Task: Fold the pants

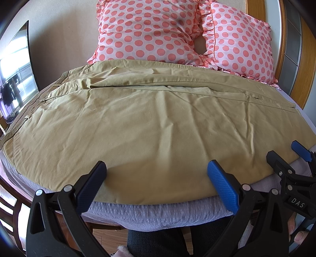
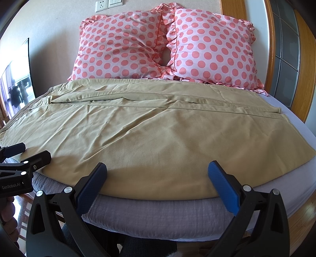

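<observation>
The khaki pants (image 1: 150, 122) lie spread flat across the bed (image 1: 158, 213), waistband toward the left side and leg hems toward the right, with the two legs lying side by side along the width of the mattress. The fabric is creased throughout, with a raised ridge of seams running along the middle where the legs meet. The near edge of the pants sits just inside the near edge of the bed, which is covered in a lilac-grey textured sheet (image 2: 158, 213). Two pink pillows with coral polka dots (image 2: 122, 45) and ruffled edges stand against the wall at the far side, touching the far edge of the pants. The left gripper (image 1: 157, 178) is positioned at the near edge of the garment with its fingers (image 1: 223, 187) spread wide apart, both tips resting at or just above the cloth and enclosing nothing. The right gripper (image 2: 157, 178) is held likewise, further right along the same edge, fingers (image 2: 224, 187) spread wide and holding no fabric. Each gripper shows in the other's view, near the pants' edge. A wall socket plate (image 2: 101, 5) is mounted above the pillows. A wooden door frame (image 2: 300, 69) with glazed panels stands at the right.
</observation>
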The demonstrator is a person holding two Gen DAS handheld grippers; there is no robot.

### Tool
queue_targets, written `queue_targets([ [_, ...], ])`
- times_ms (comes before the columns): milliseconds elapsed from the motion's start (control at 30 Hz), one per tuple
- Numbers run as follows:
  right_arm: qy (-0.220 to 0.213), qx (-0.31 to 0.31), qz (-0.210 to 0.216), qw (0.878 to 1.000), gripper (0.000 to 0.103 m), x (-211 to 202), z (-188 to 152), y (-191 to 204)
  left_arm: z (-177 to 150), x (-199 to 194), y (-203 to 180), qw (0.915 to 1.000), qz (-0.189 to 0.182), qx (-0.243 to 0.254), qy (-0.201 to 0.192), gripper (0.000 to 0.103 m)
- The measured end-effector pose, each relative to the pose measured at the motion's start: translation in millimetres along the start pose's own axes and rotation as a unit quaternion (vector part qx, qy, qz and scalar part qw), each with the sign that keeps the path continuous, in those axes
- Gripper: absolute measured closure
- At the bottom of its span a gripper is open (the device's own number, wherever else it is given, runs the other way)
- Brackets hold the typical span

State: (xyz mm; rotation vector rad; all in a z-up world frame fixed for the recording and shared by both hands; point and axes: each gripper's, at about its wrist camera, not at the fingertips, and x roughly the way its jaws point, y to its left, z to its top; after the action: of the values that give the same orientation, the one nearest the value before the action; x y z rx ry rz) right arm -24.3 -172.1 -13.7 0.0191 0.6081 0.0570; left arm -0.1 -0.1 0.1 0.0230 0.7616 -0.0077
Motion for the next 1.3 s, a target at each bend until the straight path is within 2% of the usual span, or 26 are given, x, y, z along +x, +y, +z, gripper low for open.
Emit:
queue_targets([
  [600,-0.013,0.003,-0.004,1.0,0.001,-2,-3,-1,0,0,0,1.0,0.0,0.0,0.0,0.002],
  [800,-0.031,0.002,-0.006,0.999,0.001,-3,-5,0,-1,0,0,1.0,-0.001,0.0,-0.003,0.002],
  [867,-0.018,-0.006,0.003,1.0,0.001,0,1,-1,-1,-1,1,1.0,-0.003,0.002,-0.004,0.002],
  [933,-0.008,-0.005,0.004,1.0,0.001,1,17,-12,3,-2,3,0.9999,-0.011,0.003,0.004,0.002],
  [1000,-0.031,0.008,-0.024,0.999,0.001,-3,43,-34,4,-5,8,0.9996,-0.026,-0.009,0.008,0.002],
  [1100,-0.031,0.043,-0.065,0.997,0.001,8,96,-85,14,-12,15,0.9989,-0.039,-0.02,-0.015,0.002],
  [1200,0.0,0.098,-0.119,0.988,0.001,50,147,-141,27,-16,16,0.9986,-0.032,-0.019,-0.039,0.002],
  [1267,0.035,0.145,-0.141,0.979,0.001,87,173,-178,36,-17,20,0.9976,-0.046,-0.023,-0.046,0.002],
  [1300,0.052,0.172,-0.153,0.972,0.007,105,183,-197,40,-16,22,0.9969,-0.057,-0.027,-0.048,0.002],
])
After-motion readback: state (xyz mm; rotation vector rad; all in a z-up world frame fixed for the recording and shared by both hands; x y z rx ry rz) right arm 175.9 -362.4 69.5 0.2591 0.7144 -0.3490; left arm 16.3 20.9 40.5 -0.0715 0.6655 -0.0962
